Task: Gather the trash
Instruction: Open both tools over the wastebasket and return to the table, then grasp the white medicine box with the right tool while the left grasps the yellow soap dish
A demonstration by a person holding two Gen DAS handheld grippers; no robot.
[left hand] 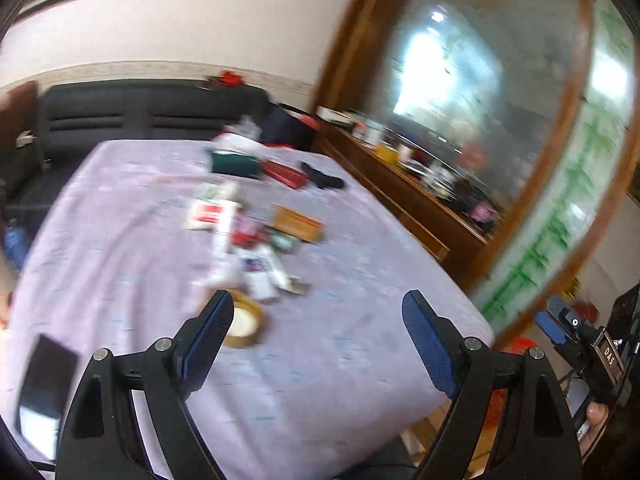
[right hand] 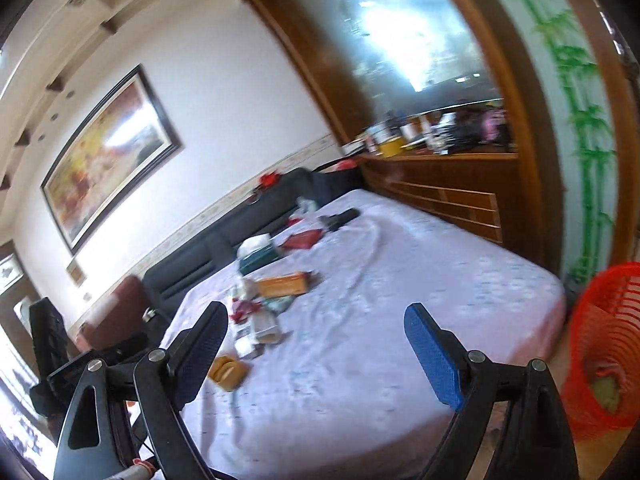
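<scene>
A dark phone lies at the left edge of the purple-covered worktop. Mid-worktop sits the trash: a blurred heap of wrappers and boxes. Both the left claw and right claw hang released, empty. The red basket stands on the floor, far right.

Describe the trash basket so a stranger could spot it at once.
Start at the bed with the lilac sheet. Off its near right corner, on the floor below the bamboo-painted wall, stands the basket. It is the only bright orange-red thing there, with slatted see-through sides and some trash inside.
</scene>
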